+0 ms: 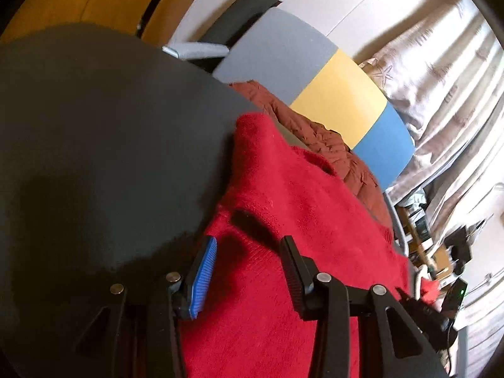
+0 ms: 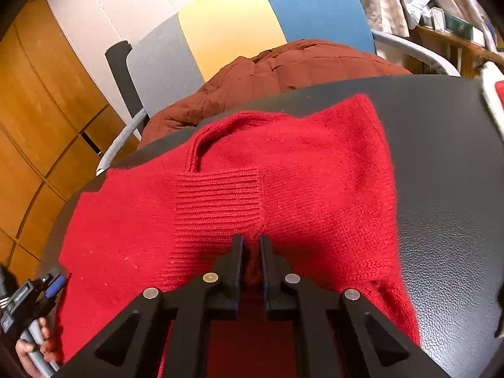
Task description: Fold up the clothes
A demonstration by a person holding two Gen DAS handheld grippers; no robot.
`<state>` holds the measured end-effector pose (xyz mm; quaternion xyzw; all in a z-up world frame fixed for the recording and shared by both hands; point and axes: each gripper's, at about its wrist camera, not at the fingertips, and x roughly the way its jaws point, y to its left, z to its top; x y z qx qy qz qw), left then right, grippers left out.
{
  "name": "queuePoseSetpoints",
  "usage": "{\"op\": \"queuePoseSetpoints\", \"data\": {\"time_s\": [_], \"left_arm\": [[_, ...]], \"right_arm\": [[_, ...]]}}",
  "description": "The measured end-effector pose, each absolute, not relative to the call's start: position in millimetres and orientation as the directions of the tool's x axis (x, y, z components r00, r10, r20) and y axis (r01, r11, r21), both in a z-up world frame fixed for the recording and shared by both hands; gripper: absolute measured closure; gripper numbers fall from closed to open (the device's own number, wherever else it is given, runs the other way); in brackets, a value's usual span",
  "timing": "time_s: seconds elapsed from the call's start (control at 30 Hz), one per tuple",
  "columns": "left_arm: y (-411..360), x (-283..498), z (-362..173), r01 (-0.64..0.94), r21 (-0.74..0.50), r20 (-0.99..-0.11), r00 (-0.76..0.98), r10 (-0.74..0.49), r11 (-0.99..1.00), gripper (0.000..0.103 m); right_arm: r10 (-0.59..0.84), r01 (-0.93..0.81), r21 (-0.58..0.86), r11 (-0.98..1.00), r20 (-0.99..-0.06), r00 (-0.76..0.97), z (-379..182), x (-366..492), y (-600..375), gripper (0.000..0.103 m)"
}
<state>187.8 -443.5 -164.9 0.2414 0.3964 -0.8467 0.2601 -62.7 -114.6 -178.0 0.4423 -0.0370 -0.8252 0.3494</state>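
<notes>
Both grippers: left (image 1: 249,252) open; right (image 2: 251,242) pinching red sweater (image 2: 220,195).

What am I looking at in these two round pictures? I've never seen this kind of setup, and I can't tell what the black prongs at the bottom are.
There is no robot here. A person holds a hand-held gripper in each hand, and each gripper carries a wide-angle camera looking forward along its two jaws. The black prongs are those jaws.

One picture comes from the left gripper, whose jaws stand apart above the red sweater without pinching it. The other comes from the right gripper, whose jaws are shut on a fold of the sweater. At that picture's lower left edge you can see the person's hand holding the other gripper.

The sweater lies spread on a black table. Behind the table stands a chair with grey, yellow and blue panels, with a brown quilted jacket on it.
</notes>
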Motion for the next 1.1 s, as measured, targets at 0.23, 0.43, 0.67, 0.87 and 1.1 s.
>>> {"op": "queuePoseSetpoints", "data": {"time_s": [0.23,0.43,0.67,0.87,1.1], "left_arm": [[-448.1,144.6,-111.3,0.612,-0.395,-0.591,-0.740,-0.321,-0.685,0.060],[-455.3,74.4,-130.6,0.626,-0.260,-0.687,-0.655,-0.315,-0.735,0.060],[-433.1,99.1,-176.3,0.649,-0.224,-0.729,-0.607,-0.317,-0.727,0.060],[-418.5,108.2,-181.3,0.673,-0.188,-0.733,-0.581,-0.353,-0.716,0.060],[-448.5,51.8,-179.2,0.688,-0.080,-0.740,-0.526,-0.420,-0.721,0.057]], "right_arm": [[-0.614,0.562,0.338,-0.755,-0.665,-0.426,-144.6,-48.3,-107.9,0.078],[-0.636,0.680,0.258,-0.686,-0.666,-0.390,-126.1,-39.0,-149.5,0.072],[-0.573,0.751,0.109,-0.651,-0.720,-0.392,-163.8,-17.6,-160.0,0.064],[-0.581,0.747,0.127,-0.653,-0.717,-0.386,-169.0,-26.0,-155.9,0.060],[-0.566,0.746,0.098,-0.658,-0.719,-0.404,-172.0,-61.5,-188.3,0.058]]}}
